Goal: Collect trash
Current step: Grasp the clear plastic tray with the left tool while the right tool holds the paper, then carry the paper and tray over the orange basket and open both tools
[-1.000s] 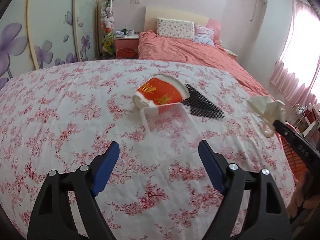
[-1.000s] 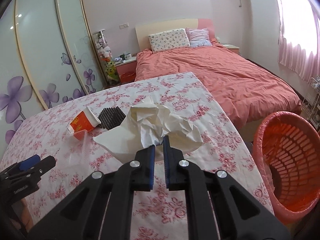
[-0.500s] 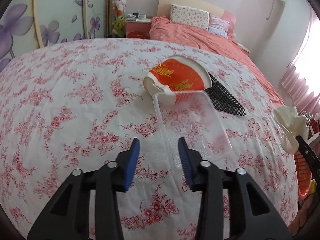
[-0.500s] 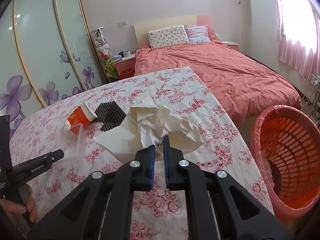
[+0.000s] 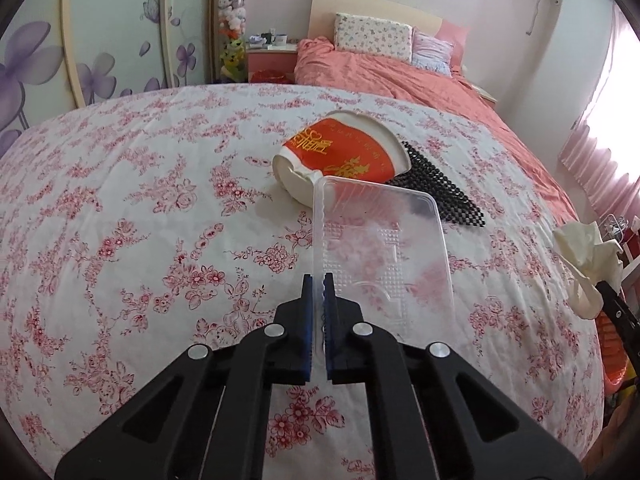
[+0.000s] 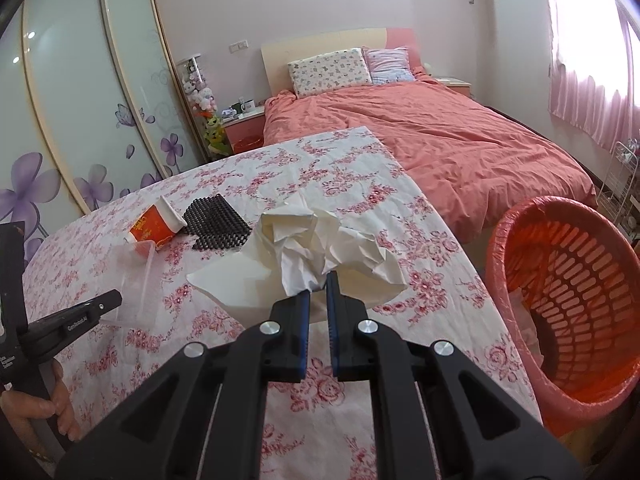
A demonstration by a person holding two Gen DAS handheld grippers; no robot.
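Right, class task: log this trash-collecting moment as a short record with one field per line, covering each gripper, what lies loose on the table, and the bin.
left gripper: shut on clear plastic tray, at its near edge
right gripper: shut on crumpled paper
loose on table: red paper cup on its side; black mesh mat behind it
bin: red basket, beside table

On the table point(image 6: 320, 168) my left gripper point(image 5: 318, 280) grips the near edge of the plastic tray point(image 5: 380, 240); the paper cup point(image 5: 340, 156) lies on its side just behind the tray, the mesh mat point(image 5: 440, 192) behind that, toward the right edge. My right gripper point(image 6: 318, 280) holds the crumpled paper point(image 6: 316, 248) above the table's right edge, the basket point(image 6: 568, 292) standing beyond that edge
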